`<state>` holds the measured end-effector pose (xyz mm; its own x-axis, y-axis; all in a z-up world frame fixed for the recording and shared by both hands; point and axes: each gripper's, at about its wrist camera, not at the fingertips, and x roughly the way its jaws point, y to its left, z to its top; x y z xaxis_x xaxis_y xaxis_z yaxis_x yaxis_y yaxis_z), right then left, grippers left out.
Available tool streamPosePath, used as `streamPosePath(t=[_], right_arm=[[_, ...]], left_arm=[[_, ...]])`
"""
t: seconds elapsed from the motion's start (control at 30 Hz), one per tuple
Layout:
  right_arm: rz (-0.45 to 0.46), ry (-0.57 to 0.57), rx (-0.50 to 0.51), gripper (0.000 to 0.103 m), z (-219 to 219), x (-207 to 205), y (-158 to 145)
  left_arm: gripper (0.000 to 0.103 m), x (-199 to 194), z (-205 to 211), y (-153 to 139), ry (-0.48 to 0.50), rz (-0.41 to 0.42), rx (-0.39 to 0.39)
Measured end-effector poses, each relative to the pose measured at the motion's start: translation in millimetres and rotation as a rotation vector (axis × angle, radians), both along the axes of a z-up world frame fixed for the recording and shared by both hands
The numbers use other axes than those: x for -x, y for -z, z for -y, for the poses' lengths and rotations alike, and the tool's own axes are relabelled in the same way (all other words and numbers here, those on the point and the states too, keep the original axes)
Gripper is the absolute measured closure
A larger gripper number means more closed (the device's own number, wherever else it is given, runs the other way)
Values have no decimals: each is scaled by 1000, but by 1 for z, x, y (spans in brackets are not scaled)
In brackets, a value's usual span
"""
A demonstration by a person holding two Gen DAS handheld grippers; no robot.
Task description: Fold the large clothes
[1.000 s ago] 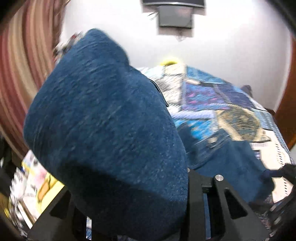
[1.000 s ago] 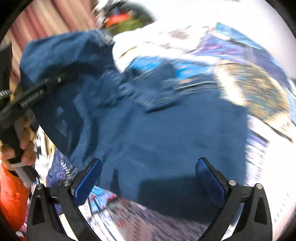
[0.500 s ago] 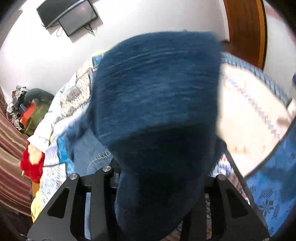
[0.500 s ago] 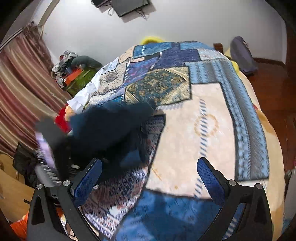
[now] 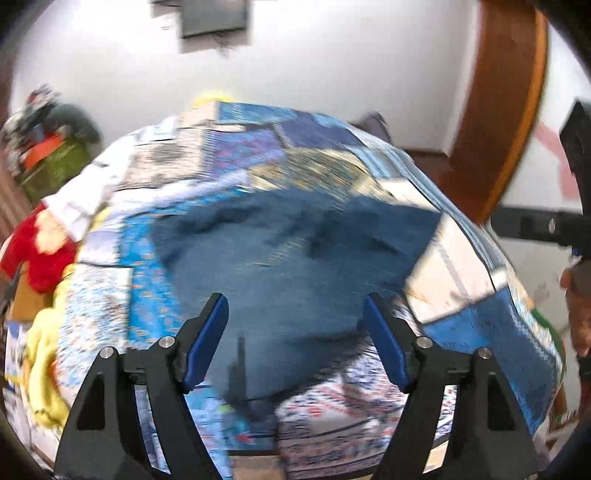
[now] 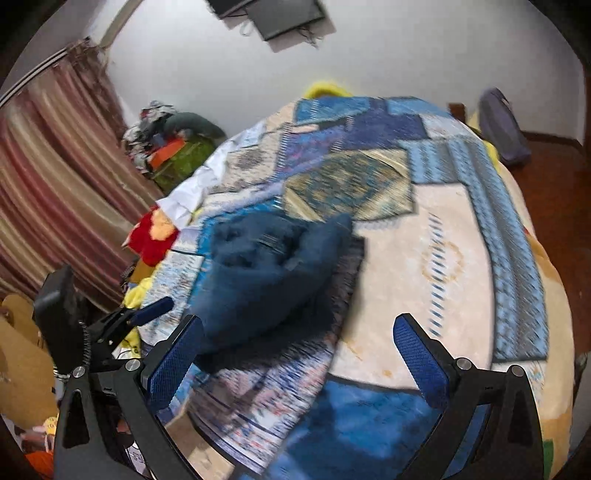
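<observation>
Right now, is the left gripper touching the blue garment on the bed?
Apart. In the left wrist view the left gripper has its jaws opening with nothing between them; the blue garment lies heaped beyond on the patchwork blanket.

Dark blue denim garment (image 5: pixel 295 254) on a blue-and-cream patchwork blanket (image 6: pixel 443 258); striped maroon curtain (image 6: pixel 55 177).

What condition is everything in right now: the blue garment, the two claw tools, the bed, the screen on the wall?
Blue denim garment: lying bunched on the bed, held by neither tool.
Left gripper: jaws opening, nothing between the pads.
Right gripper: jaws open, empty.
Patchwork bedspread: spread over the bed, mostly flat.
Wall screen: dark, apparently off.
Striped curtain: drawn.
Clothes pile: heaped, unfolded.
</observation>
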<state>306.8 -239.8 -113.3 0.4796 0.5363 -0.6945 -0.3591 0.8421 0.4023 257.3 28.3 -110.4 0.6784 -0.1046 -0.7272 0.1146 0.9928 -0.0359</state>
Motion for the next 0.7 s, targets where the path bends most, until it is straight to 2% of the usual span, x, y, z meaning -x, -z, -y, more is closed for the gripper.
streamPosePath(t=[0.1, 0.2, 0.23, 0.33, 0.37, 0.47, 0.53, 0.63, 0.7], right_arm=[[30, -56, 3, 0, -36, -8, -8], [35, -107, 34, 0, -73, -18, -3], [34, -122, 56, 0, -83, -21, 1], [32, -158, 168, 0, -106, -32, 23], [25, -158, 223, 0, -107, -36, 35], [-3, -110, 330, 0, -88, -46, 66], [-43, -98, 287, 0, -62, -51, 80], [-189, -94, 157, 0, -23, -58, 103], [-232, -78, 118, 0, -8, -55, 109]], left_arm=[[22, -4, -35, -1, -101, 20, -19], [22, -16, -58, 15, -164, -38, -6], [22, -22, -63, 29, -177, -81, -1], [21, -29, -58, 59, -153, -181, 8], [21, -27, -53, 70, -143, -177, 10], [21, -19, -45, 76, -132, -126, -20], [21, -18, -45, 80, -116, -140, 3], [19, -13, -46, 90, -90, -171, 74], [16, -8, -45, 88, -84, -170, 74]])
